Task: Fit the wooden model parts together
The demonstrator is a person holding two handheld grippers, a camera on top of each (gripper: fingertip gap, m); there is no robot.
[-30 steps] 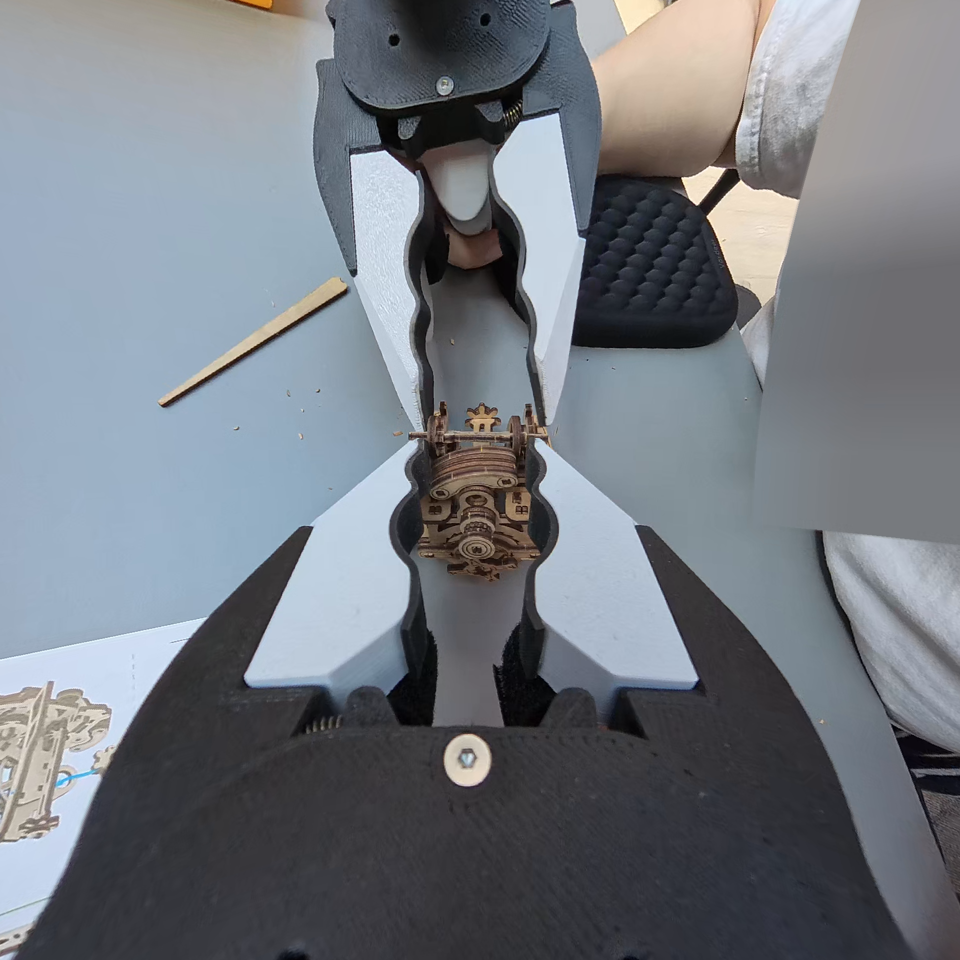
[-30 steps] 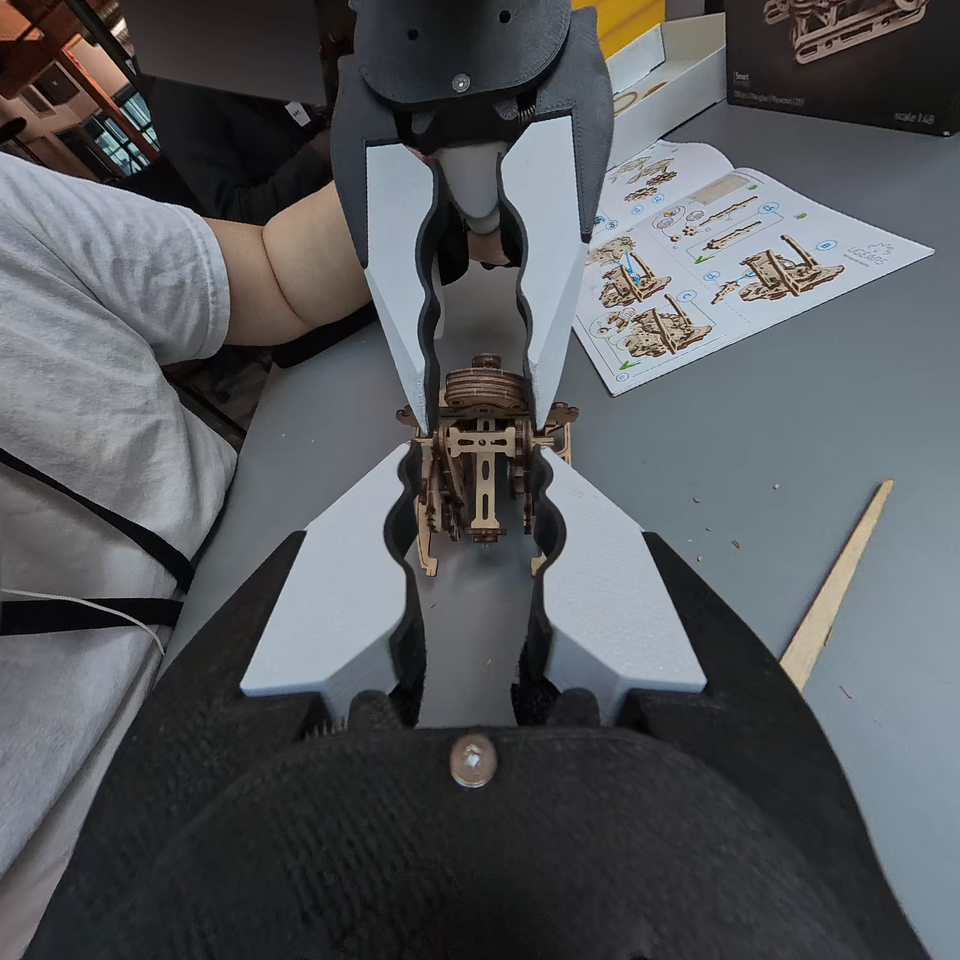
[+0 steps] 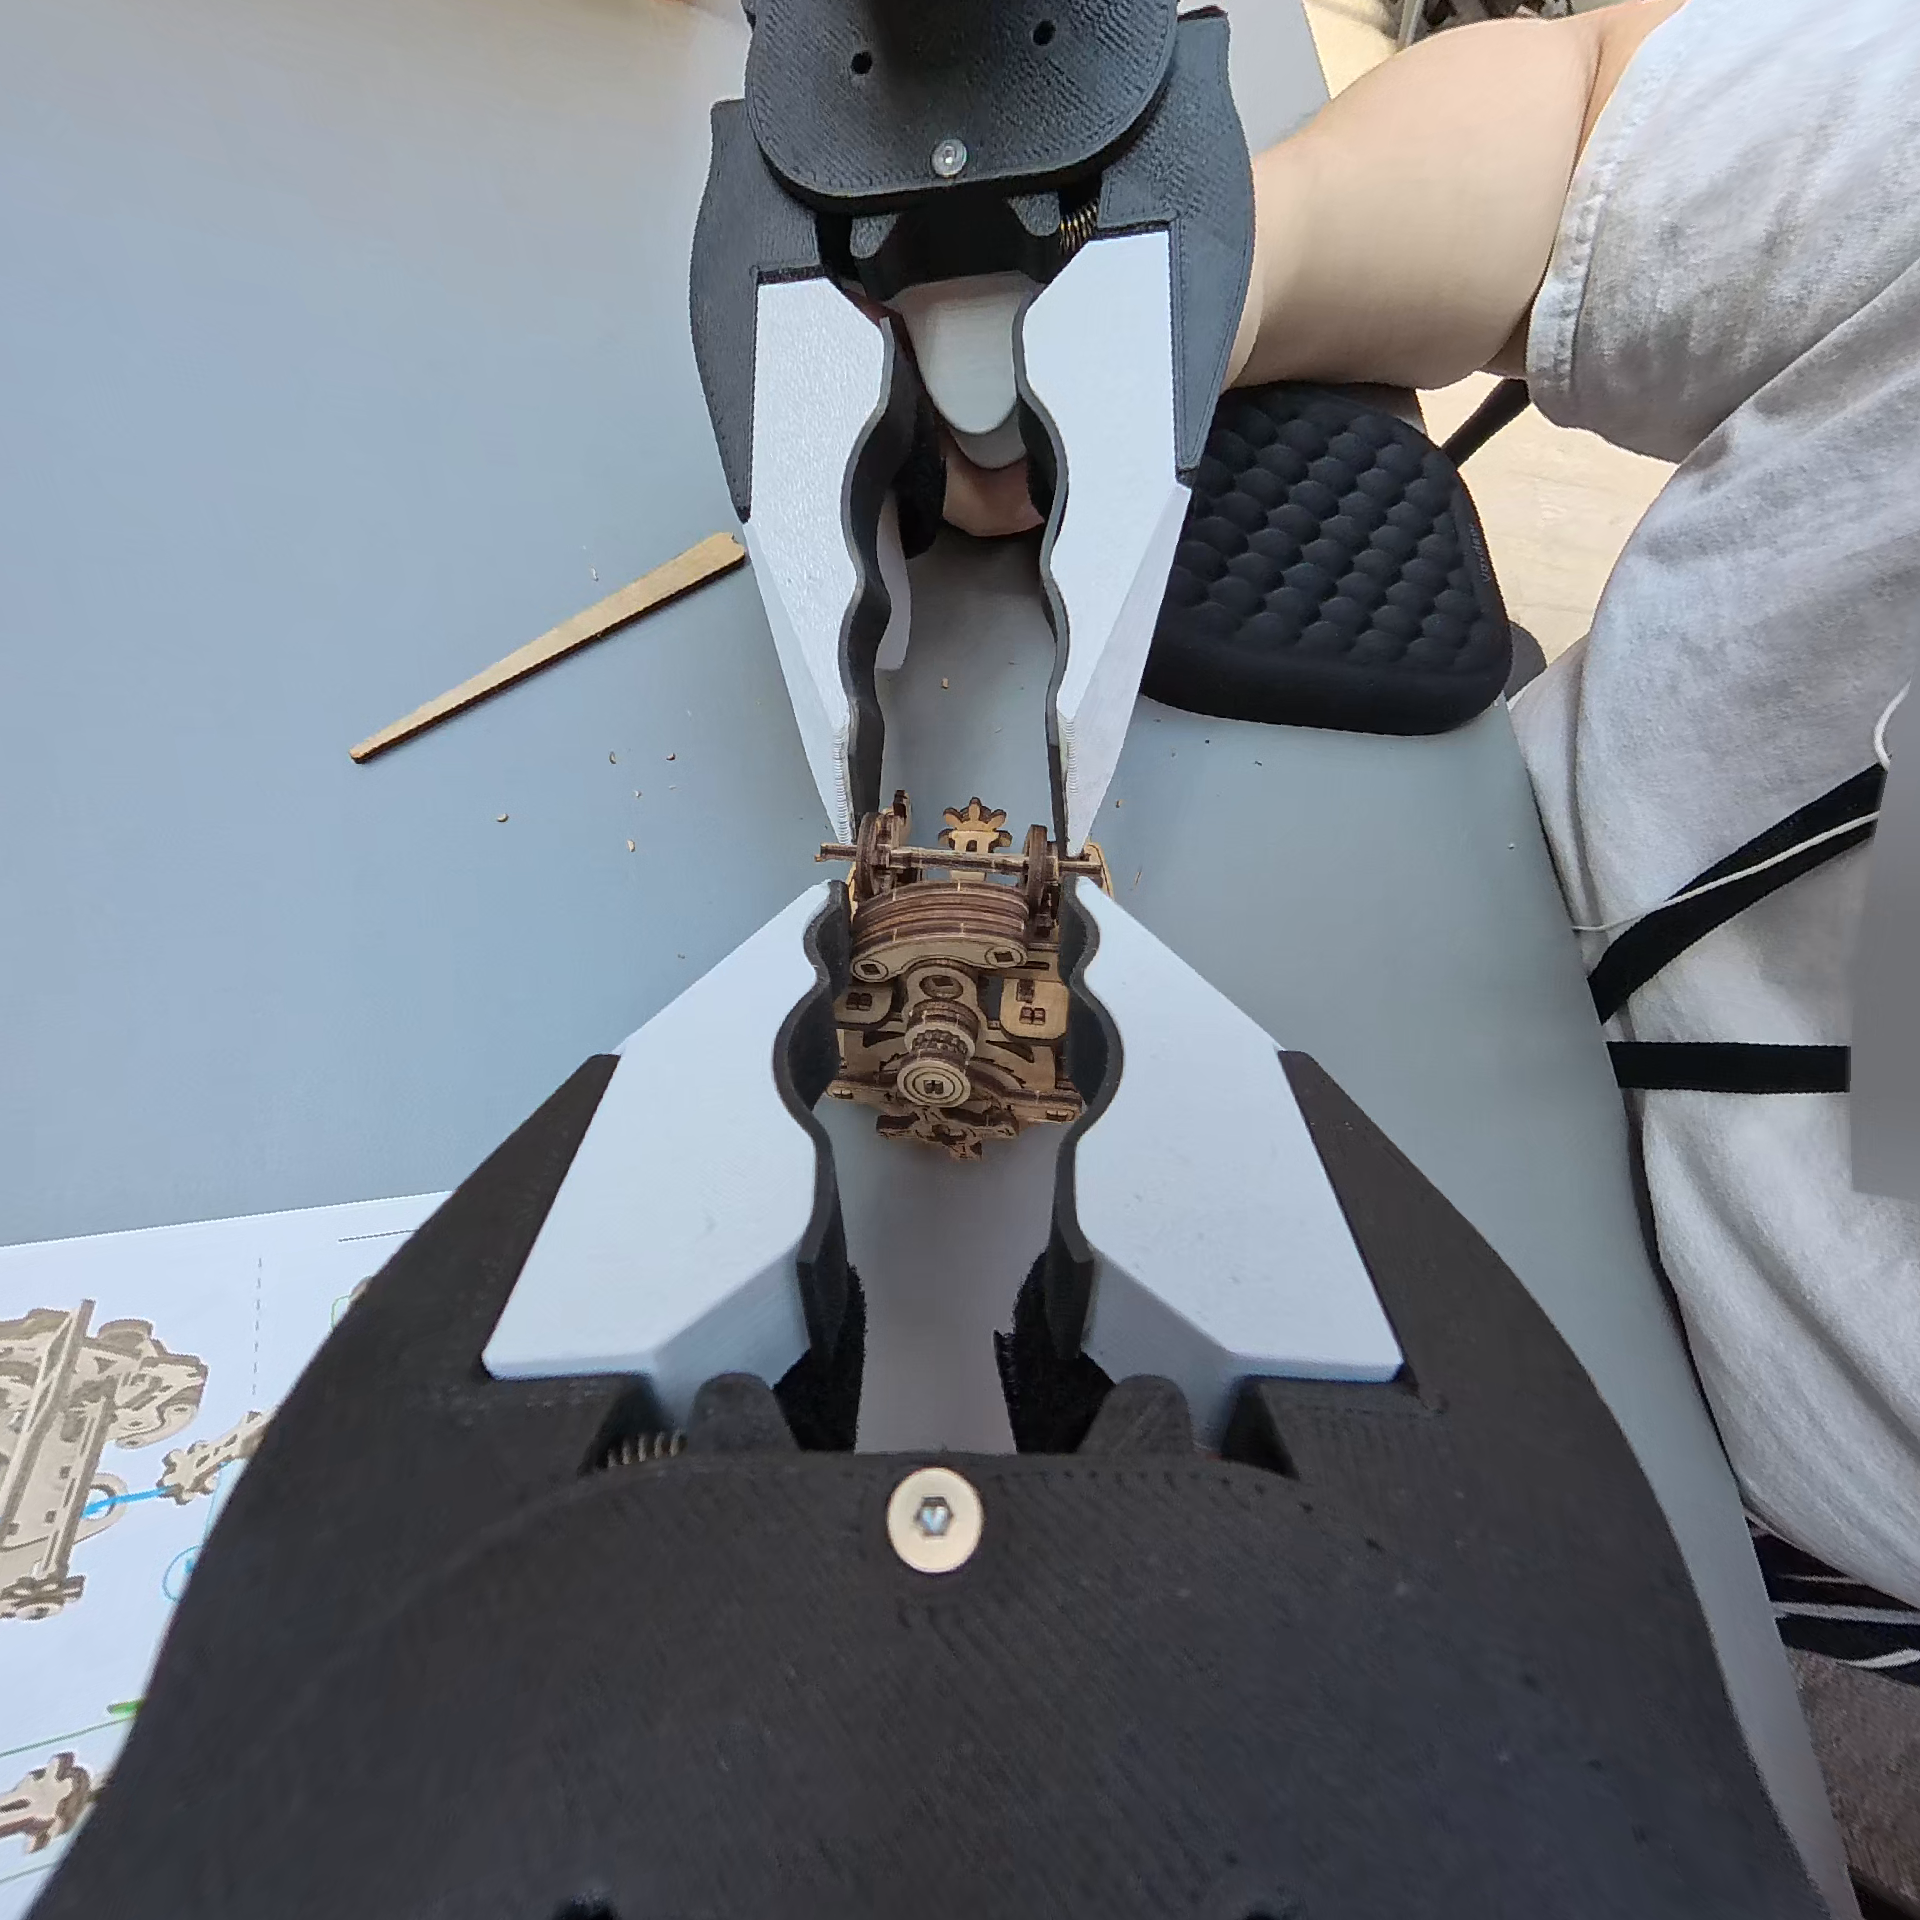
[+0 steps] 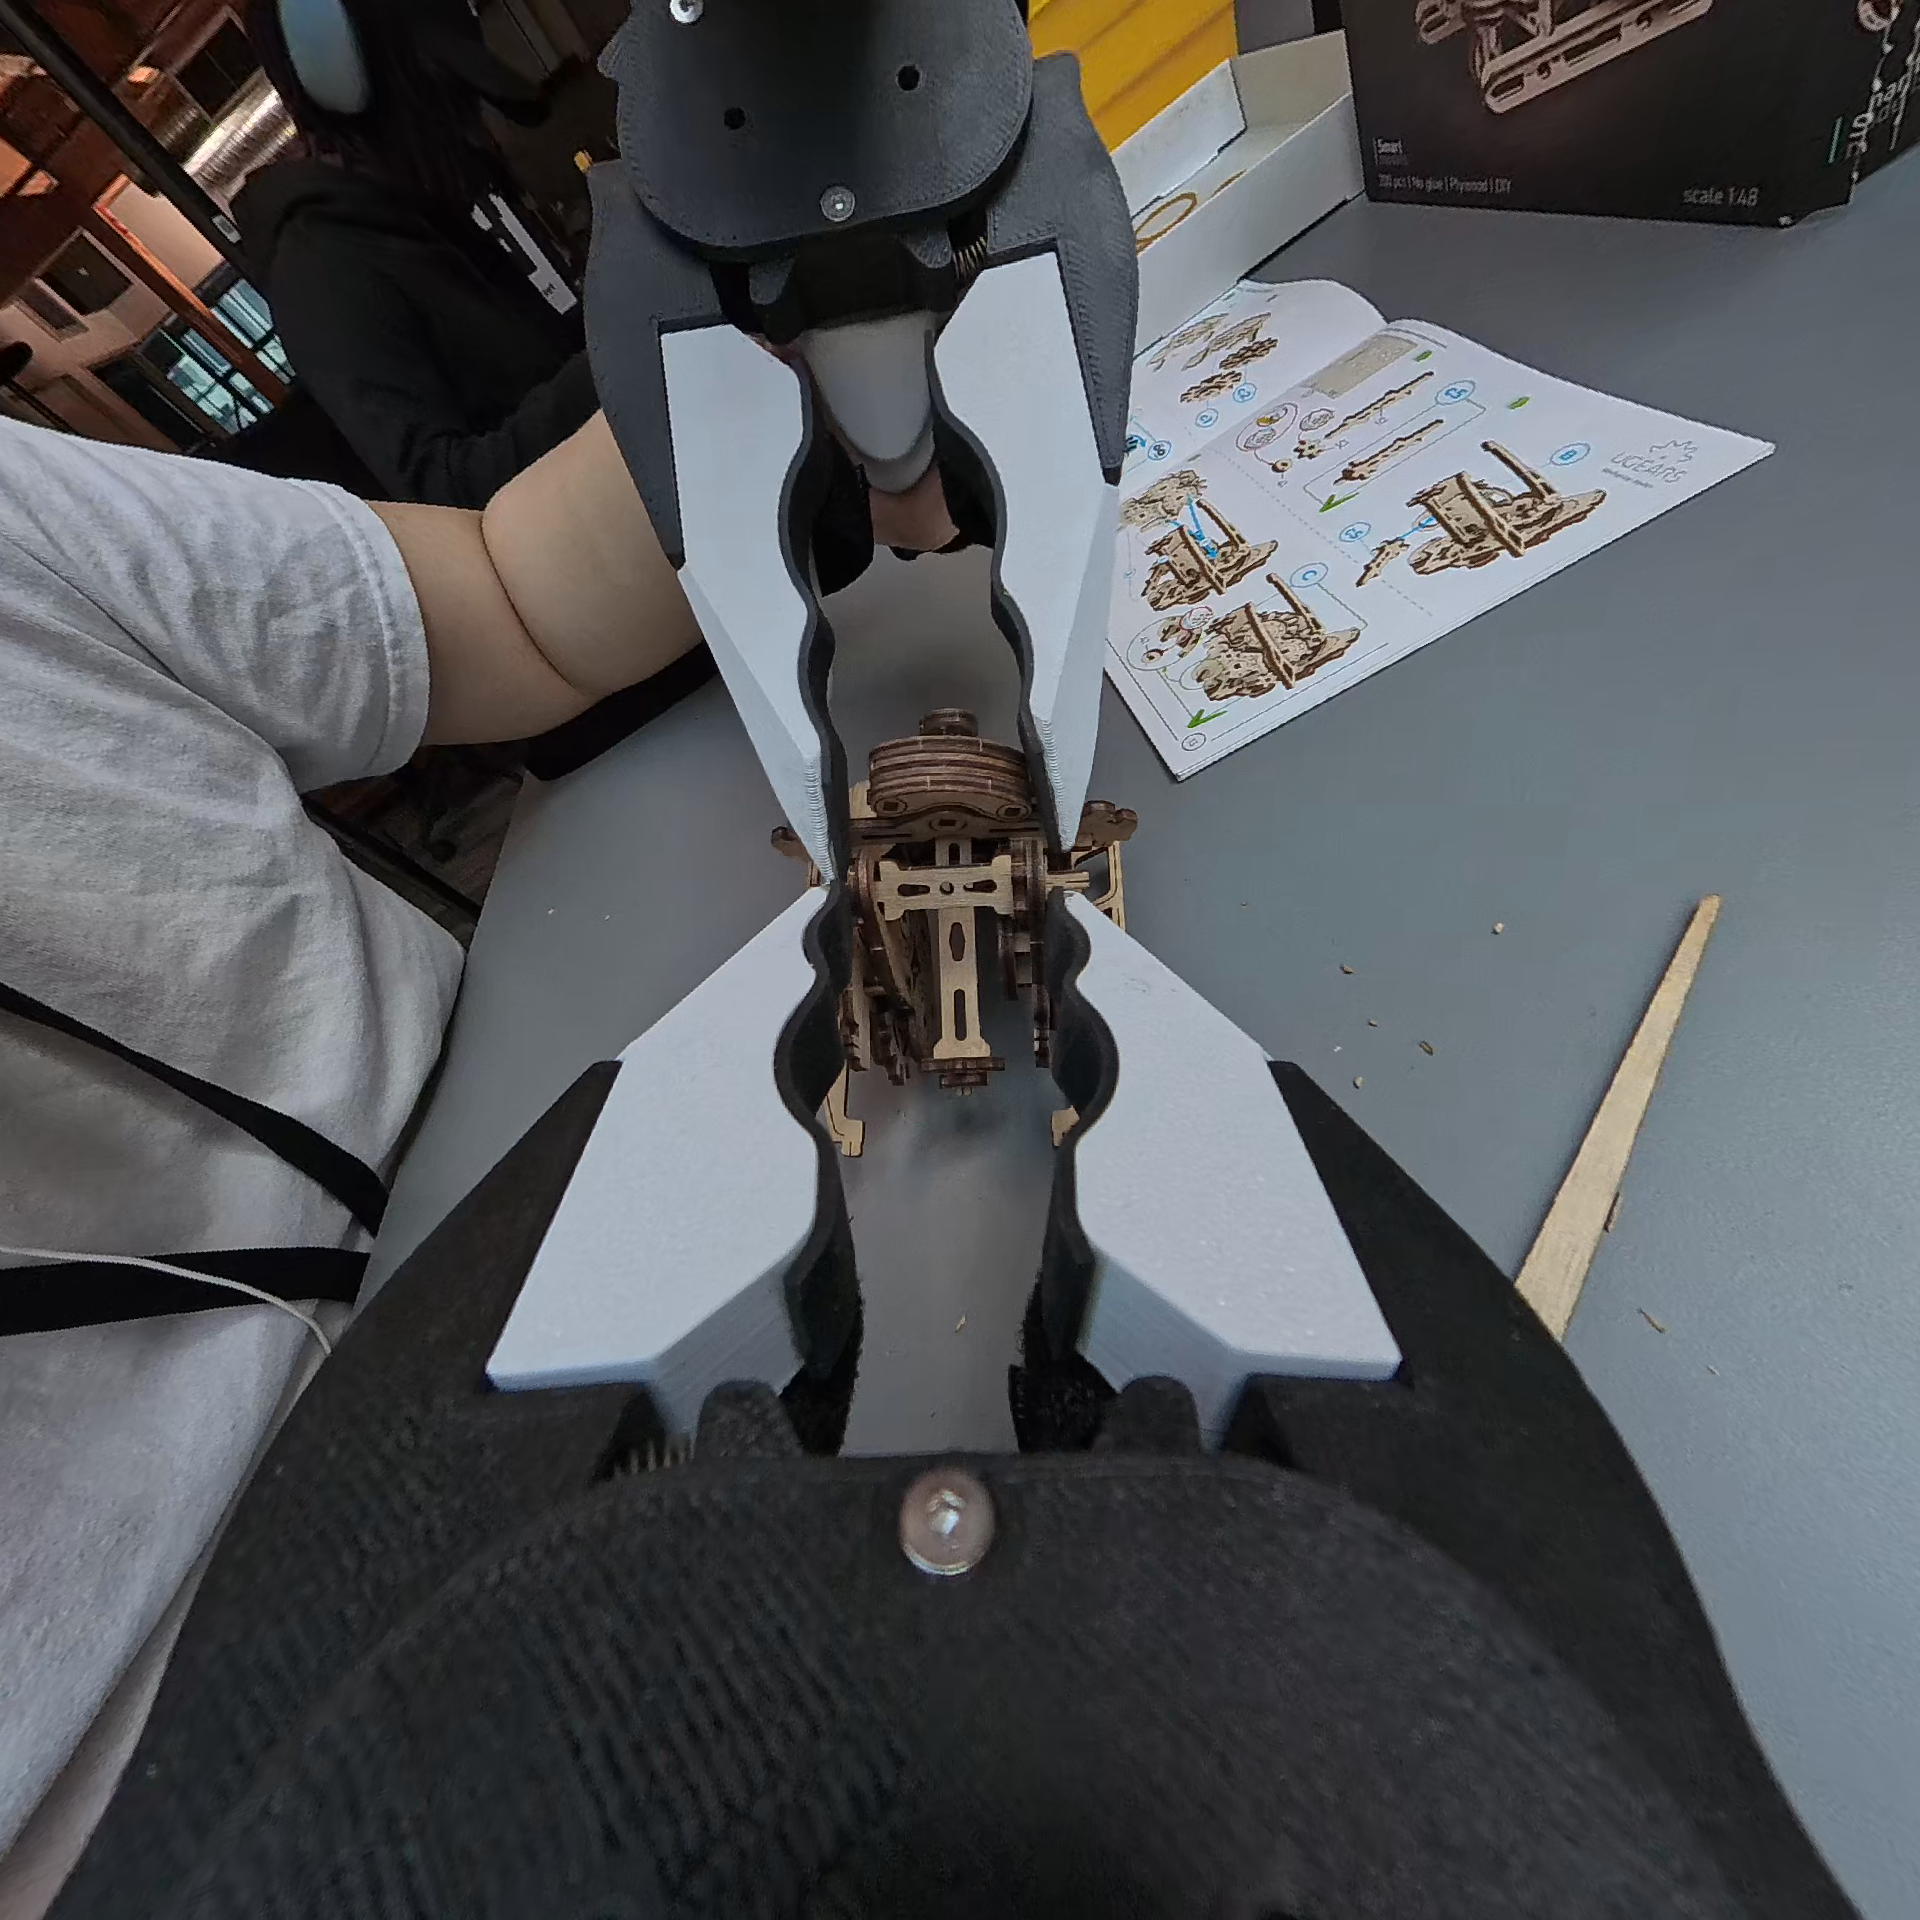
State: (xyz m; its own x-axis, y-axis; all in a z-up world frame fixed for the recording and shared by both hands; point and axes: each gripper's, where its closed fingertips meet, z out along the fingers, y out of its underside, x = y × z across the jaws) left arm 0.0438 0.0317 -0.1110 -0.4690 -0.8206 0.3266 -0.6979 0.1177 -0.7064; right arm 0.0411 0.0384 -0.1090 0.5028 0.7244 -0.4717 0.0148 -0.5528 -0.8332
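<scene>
While both grippers clamp it, wooden model (image 3: pixel 951 997) hangs above table (image 3: pixel 312 416)

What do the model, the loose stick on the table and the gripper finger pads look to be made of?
Model: thin unfinished plywood, going by the pale faces and dark, burnt-looking cut edges.
Stick: bare light wood, matte, with crumbs scattered nearby.
Finger pads on the left gripper: black, wavy, probably rubber or foam; the pale shells behind look like printed plastic, faintly layered.
</scene>
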